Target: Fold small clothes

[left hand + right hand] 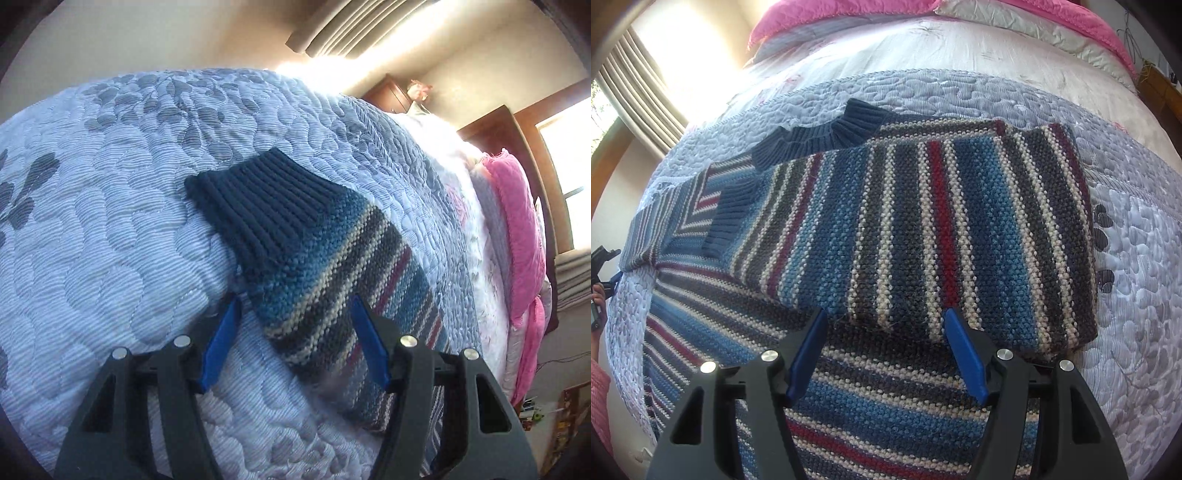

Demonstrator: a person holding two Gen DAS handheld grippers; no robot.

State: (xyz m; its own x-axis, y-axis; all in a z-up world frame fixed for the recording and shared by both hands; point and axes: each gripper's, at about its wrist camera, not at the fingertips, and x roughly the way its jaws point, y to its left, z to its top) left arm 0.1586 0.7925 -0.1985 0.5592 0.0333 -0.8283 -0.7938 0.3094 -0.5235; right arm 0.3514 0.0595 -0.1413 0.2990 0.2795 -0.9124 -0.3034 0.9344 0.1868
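The sweater (923,229) lay half folded on the bed (1137,258). Both grippers, left (295,321) and right (886,332), had fingers apart, holding nothing. Next, grab the sleeve (295,236).

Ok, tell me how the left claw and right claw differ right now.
The left claw is over a sleeve near its navy cuff; the right claw faces the folded sweater body. The left sees mostly quilt; the right sees mostly knit. Both are open, holding nothing.
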